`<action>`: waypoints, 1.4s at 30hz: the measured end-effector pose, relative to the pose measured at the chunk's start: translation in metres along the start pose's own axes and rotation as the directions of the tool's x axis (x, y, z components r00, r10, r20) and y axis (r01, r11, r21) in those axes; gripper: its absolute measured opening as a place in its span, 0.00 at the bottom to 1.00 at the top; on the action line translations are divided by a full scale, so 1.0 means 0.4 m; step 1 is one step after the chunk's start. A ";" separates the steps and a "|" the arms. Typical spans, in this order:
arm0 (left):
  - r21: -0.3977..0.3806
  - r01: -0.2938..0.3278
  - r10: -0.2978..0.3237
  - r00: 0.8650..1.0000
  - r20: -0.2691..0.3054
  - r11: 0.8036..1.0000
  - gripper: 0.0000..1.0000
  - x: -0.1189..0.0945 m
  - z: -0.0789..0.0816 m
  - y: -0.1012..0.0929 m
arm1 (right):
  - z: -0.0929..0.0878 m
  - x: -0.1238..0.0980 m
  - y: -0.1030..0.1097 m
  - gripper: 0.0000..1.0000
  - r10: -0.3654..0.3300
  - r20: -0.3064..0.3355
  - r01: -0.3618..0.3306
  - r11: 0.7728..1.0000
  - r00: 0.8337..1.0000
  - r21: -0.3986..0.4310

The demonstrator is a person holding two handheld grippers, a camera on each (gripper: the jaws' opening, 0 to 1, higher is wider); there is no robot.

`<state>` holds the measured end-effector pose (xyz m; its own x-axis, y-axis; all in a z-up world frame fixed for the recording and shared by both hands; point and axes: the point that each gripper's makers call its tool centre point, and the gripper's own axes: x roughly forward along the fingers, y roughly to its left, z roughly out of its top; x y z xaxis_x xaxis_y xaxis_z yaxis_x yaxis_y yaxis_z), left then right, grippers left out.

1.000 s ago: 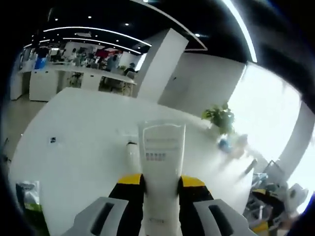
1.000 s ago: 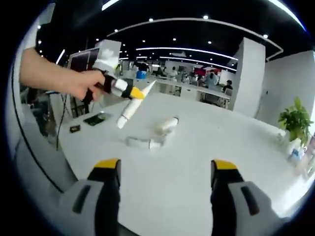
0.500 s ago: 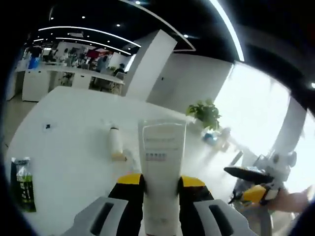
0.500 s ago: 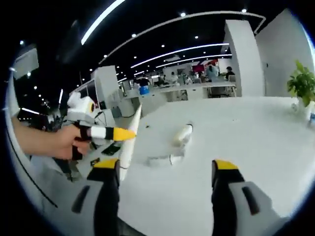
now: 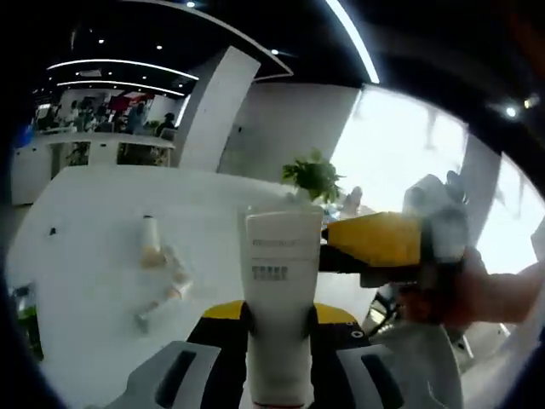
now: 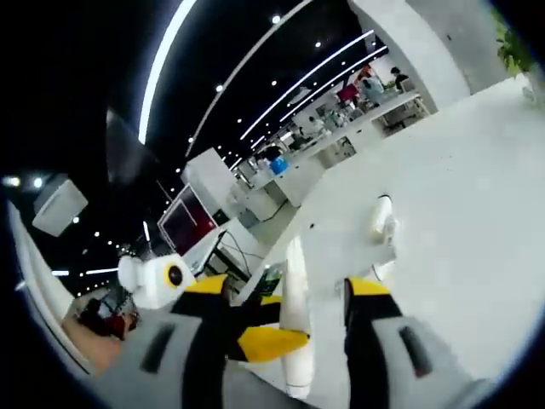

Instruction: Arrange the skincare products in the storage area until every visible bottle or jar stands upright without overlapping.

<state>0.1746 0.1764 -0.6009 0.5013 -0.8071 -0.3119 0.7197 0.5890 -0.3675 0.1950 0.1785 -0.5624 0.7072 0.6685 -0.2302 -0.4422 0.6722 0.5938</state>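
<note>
right tongs (image 5: 336, 243): moved in beside held tube (image 5: 278, 298) | jaws now straddle it

Open-plan office, long white counters (image 5: 102, 141), ceiling strip lights (image 6: 281, 94), potted plant (image 5: 313, 176)

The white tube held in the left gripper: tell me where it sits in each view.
Left gripper view: white tube upright at bottom centre, clamped between this gripper's jaws.
Right gripper view: same tube at lower centre, between this gripper's open jaws.
Shared landmark: the small bottle lying on the table.
</note>
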 end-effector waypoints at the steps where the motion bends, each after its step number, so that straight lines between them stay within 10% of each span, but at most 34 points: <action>1: 0.005 0.004 -0.004 1.000 -0.004 1.000 0.27 0.001 -0.003 -0.007 | -0.009 0.004 -0.001 0.40 0.001 -0.022 -0.001 1.000 1.000 0.002; 8: 0.056 0.006 -0.005 1.000 -0.028 0.998 0.27 -0.008 -0.018 -0.022 | -0.036 0.008 0.004 0.15 0.004 -0.082 -0.004 1.000 0.997 -0.007; 23: 0.116 -0.012 0.022 0.996 -0.088 0.993 0.31 -0.004 -0.062 0.003 | -0.083 0.028 -0.002 0.09 0.016 -0.166 -0.069 0.946 0.986 -0.316; 30: 0.146 -0.027 0.041 0.995 -0.095 0.989 0.19 -0.036 -0.058 0.040 | -0.076 0.050 -0.013 0.08 0.073 -0.201 -0.160 0.872 0.977 -0.463; 35: 0.081 -0.073 0.078 0.995 -0.059 0.994 0.27 -0.071 -0.039 0.087 | -0.070 0.061 -0.016 0.08 0.126 -0.195 -0.212 0.825 0.973 -0.523; 39: 0.086 -0.105 0.110 0.993 -0.053 0.991 0.28 -0.089 -0.036 0.113 | -0.084 0.067 0.007 0.08 0.204 -0.198 -0.283 0.746 0.959 -0.603; 42: 0.071 -0.109 0.112 0.993 -0.043 0.991 0.30 -0.099 -0.031 0.123 | -0.109 0.072 0.013 0.08 0.246 -0.207 -0.322 0.738 0.947 -0.593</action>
<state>0.1842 0.2379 -0.6177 0.5577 -0.7336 -0.3884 0.6934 0.6689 -0.2678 0.1890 0.2151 -0.5997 0.4462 0.8644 -0.2317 -0.8812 0.4696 0.0550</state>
